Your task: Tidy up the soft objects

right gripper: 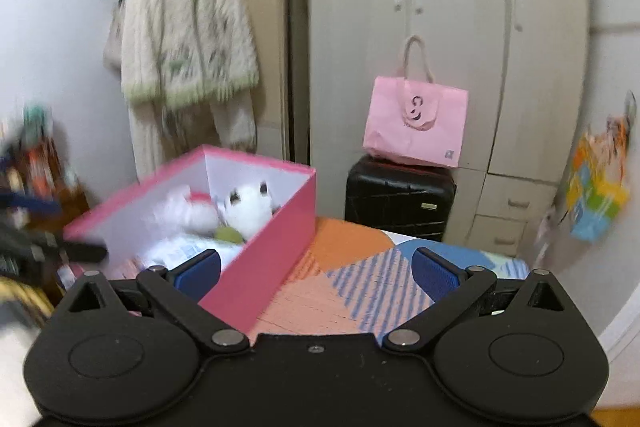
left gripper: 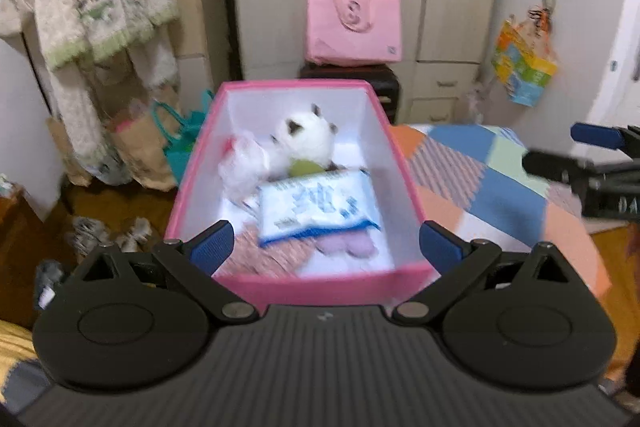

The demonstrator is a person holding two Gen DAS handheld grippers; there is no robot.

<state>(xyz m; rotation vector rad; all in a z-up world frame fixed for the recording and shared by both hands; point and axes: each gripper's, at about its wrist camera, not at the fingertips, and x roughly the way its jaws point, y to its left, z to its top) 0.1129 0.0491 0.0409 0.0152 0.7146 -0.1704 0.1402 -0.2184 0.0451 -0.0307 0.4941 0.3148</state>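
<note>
Surface: patchwork cover (right gripper: 360, 279) — bare right of pink box (left gripper: 304, 287).
Box: plush toy (left gripper: 308, 143), wipes packet (left gripper: 316, 207) inside.
Left gripper (left gripper: 326, 247): spread wide, empty — outside near rim.
Right gripper (right gripper: 316, 273): spread wide, empty.

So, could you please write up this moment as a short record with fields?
container: pink box on the patchwork cover
contents: white plush toy, blue-and-white packet, white bag, pink soft items underneath
left gripper: open, empty, over the box's near end
right gripper: open, empty, beside the box
background: pink tote on a black suitcase
</note>
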